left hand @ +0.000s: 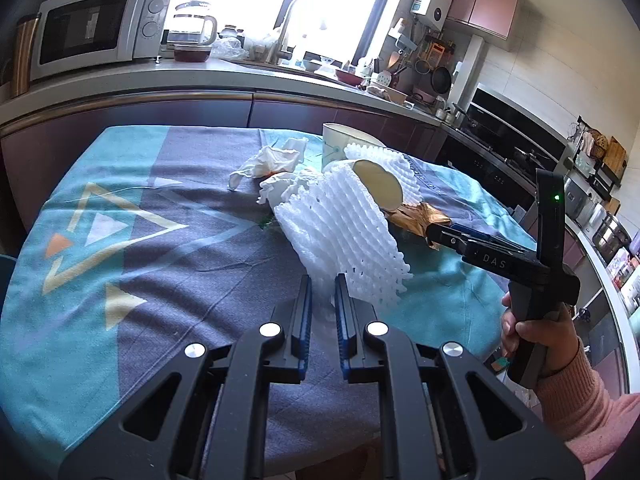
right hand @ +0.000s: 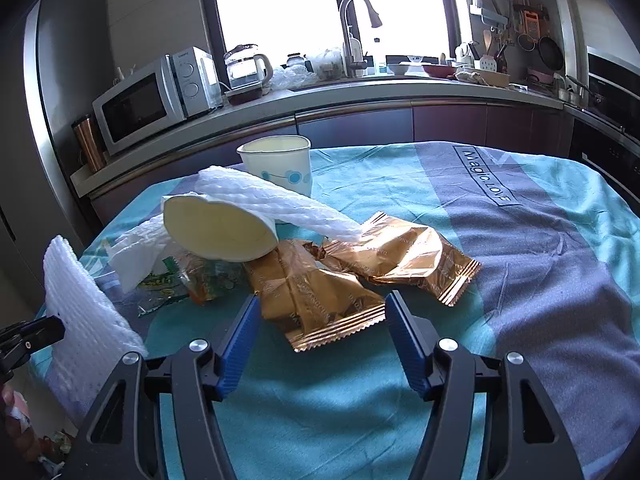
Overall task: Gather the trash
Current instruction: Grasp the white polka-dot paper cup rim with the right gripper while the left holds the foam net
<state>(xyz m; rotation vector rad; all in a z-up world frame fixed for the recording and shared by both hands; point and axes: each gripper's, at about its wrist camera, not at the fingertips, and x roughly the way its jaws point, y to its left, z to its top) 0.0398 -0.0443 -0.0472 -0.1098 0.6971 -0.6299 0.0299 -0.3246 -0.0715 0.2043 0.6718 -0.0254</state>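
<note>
**Left tool pinching foam net, right tool spread over gold wrappers**

The left tool [left hand: 322,300] is clenching the near edge of a white foam net sleeve [left hand: 344,236], which is standing lifted above the cloth-covered bench [left hand: 120,240]. The right tool [right hand: 318,332] is hanging released, its blue pads [right hand: 240,340] spread wide to either side of a gold wrapper [right hand: 316,300] lying on the bench. A second gold wrapper [right hand: 404,256] is lying just beside it, touching. Behind them a tipped paper cup [right hand: 220,232] is resting on its side under another foam net [right hand: 276,204], near crumpled tissue [right hand: 136,252] and an upright paper cup [right hand: 280,160].
</note>
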